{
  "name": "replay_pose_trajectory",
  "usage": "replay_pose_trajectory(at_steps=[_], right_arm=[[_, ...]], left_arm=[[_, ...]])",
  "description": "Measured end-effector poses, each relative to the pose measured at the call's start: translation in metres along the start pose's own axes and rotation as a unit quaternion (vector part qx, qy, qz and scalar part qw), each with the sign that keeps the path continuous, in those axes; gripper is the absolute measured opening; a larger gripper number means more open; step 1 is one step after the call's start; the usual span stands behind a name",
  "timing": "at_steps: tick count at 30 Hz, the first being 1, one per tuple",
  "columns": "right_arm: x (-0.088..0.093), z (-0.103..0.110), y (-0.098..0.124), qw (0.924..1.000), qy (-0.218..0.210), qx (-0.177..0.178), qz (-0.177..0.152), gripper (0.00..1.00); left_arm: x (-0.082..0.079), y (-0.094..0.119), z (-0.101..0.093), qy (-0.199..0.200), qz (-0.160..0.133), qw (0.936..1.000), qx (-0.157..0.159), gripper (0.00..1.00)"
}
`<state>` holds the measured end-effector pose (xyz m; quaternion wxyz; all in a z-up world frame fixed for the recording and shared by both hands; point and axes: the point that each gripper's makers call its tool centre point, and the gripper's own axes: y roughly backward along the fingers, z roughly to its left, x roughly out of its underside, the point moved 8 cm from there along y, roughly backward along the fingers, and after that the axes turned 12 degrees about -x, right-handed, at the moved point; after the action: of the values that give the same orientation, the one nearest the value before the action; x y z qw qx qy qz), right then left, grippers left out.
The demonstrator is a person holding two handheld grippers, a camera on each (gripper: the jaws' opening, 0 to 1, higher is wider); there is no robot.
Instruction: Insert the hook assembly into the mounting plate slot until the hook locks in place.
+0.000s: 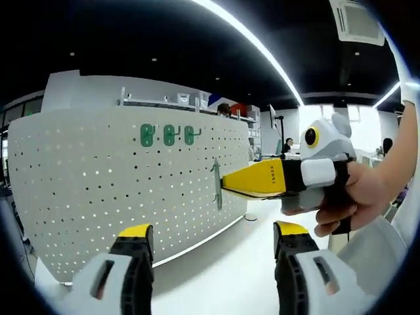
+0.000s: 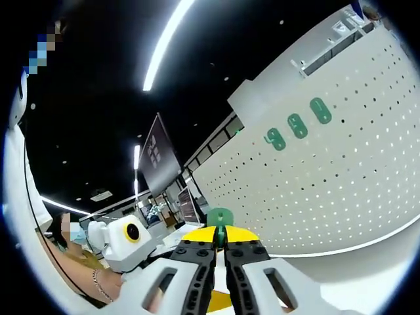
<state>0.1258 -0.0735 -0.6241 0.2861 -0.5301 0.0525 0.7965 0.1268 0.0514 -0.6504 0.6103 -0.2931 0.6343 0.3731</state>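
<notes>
White pegboard (image 1: 98,177) behind right gripper (image 1: 226,185) pinching slim green hook (image 1: 216,187).

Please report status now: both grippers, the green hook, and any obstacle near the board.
Left gripper open, empty. Right gripper shut on green hook, hook at pegboard; locked or not, cannot tell. Three green hooks already mounted higher up. Nothing blocking.

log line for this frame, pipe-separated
right gripper: shut on green hook, at pegboard face | left gripper: open, empty, back from board | three green hooks already mounted | insertion not confirmed
</notes>
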Motion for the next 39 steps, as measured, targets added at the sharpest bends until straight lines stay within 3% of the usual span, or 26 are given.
replay_pose_trajectory(at_steps=[5, 6, 10, 23, 39], right_arm=[[-0.001, 0.000, 0.002, 0.9995, 0.025, 0.013, 0.013, 0.01], [-0.001, -0.001, 0.003, 0.9962, 0.069, 0.035, 0.042, 0.01], [-0.006, 0.000, 0.003, 0.9774, 0.181, 0.074, 0.080, 0.01], [-0.010, -0.008, 0.005, 0.9803, 0.165, 0.081, 0.073, 0.01], [-0.051, -0.043, 0.016, 0.9786, 0.161, 0.123, 0.034, 0.01]], left_arm=[[0.002, -0.001, -0.002, -0.006, 0.005, 1.0000, 0.003, 0.84], [0.002, -0.001, -0.002, -0.007, 0.005, 1.0000, 0.003, 0.84], [0.003, -0.001, -0.002, -0.007, 0.010, 0.9999, 0.003, 0.82], [0.005, -0.001, 0.000, -0.001, 0.016, 0.9999, 0.002, 0.80], [0.012, 0.014, 0.017, 0.004, 0.026, 0.9995, -0.015, 0.79]])
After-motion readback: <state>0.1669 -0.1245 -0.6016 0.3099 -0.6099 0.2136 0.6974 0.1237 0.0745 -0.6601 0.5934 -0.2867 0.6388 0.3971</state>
